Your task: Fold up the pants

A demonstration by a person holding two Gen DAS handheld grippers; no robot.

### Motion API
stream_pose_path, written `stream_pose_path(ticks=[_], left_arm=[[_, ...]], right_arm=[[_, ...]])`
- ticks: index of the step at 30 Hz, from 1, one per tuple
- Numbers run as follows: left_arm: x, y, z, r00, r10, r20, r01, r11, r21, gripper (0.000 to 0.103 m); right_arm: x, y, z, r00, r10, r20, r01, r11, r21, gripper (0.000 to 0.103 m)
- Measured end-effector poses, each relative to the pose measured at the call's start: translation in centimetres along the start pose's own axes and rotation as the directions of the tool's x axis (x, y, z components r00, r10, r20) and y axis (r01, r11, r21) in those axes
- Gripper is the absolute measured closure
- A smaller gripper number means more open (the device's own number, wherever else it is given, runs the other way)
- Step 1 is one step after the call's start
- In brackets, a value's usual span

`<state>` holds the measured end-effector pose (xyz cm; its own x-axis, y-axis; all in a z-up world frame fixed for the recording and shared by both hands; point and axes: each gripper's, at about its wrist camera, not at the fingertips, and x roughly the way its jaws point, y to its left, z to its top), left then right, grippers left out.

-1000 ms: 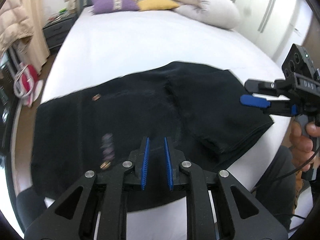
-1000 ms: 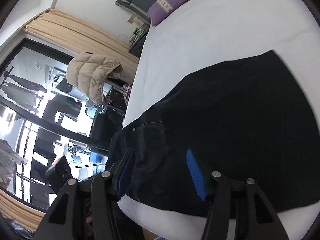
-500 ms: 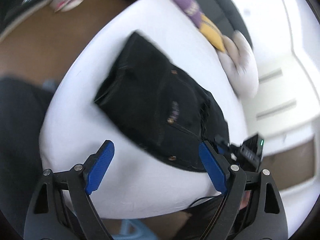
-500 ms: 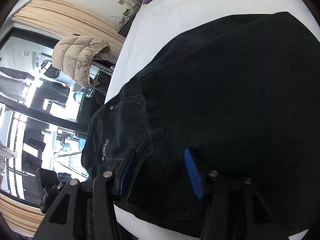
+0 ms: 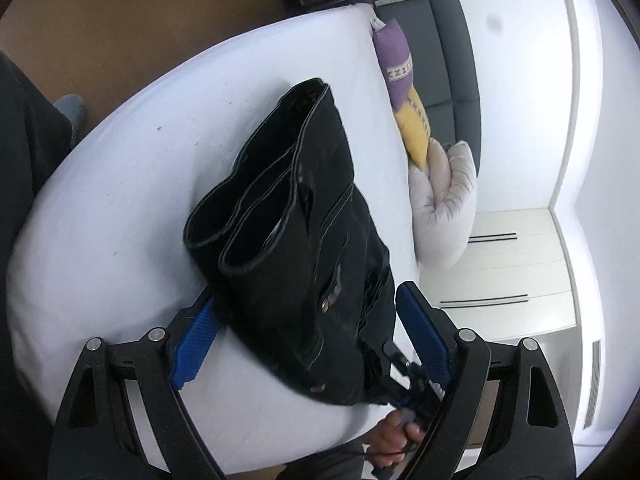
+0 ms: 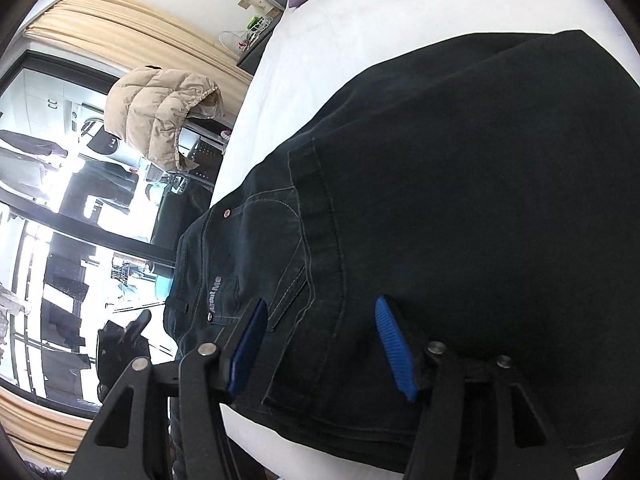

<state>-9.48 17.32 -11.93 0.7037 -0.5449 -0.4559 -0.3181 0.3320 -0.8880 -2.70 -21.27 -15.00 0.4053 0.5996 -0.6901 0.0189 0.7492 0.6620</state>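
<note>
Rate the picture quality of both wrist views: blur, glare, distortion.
Left wrist view: strong fisheye bending of the bed; black pants mostly sharp, slightly smeared at the near edge. Right wrist view: window blown out by daylight; pants underexposed, though stitching is still readable.

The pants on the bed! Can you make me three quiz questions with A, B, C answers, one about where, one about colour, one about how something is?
1. Where do the pants lie?
A. on the white bed
B. on the floor
C. on a chair

2. What colour are the pads of the right tongs?
A. red
B. blue
C. green

3. How are the pants?
A. spread out flat at full length
B. hanging up
C. folded into a thick bundle

Answers:
1 A: white sheet shows all around them.
2 B: both pads are bright blue.
3 C: stacked layers and both leg hems show at one end.
</note>
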Motion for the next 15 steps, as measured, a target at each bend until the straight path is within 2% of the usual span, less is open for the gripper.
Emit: stream_pose_path(ticks=[1, 3, 6, 9, 15], left_arm=[[0.2, -0.1, 0.1, 1.000, 0.005, 0.000, -0.005, 1.000, 0.007, 0.027], [0.3, 0.2, 1.1, 1.000, -0.001, -0.016, 0.001, 1.000, 0.002, 0.057], [0.8, 0.7, 1.0, 1.000, 0.000, -0.027, -0.001, 1.000, -0.024, 0.071], [1.1, 1.0, 1.1, 1.000, -0.009, -0.023, 0.008, 0.999, -0.044, 0.075], [1.3, -1.7, 1.2, 1.000, 0.007, -0.010, -0.006, 0.998, 0.069, 0.076]], right_arm=[[0.0, 0.0, 0.1, 1.000, 0.000, -0.003, 0.000, 1.000, 0.004, 0.043], [0.0, 0.1, 0.2, 1.000, -0.002, -0.008, 0.002, 1.000, 0.017, 0.043], [0.0, 0.4, 0.5, 1.000, -0.002, -0.024, 0.002, 0.999, 0.034, 0.044], [-0.1, 0.9, 0.8, 0.999, -0.001, -0.035, 0.002, 0.999, 0.040, 0.044], [0.0, 2.9, 1.9, 0.999, 0.003, -0.043, -0.004, 1.000, -0.011, 0.044]])
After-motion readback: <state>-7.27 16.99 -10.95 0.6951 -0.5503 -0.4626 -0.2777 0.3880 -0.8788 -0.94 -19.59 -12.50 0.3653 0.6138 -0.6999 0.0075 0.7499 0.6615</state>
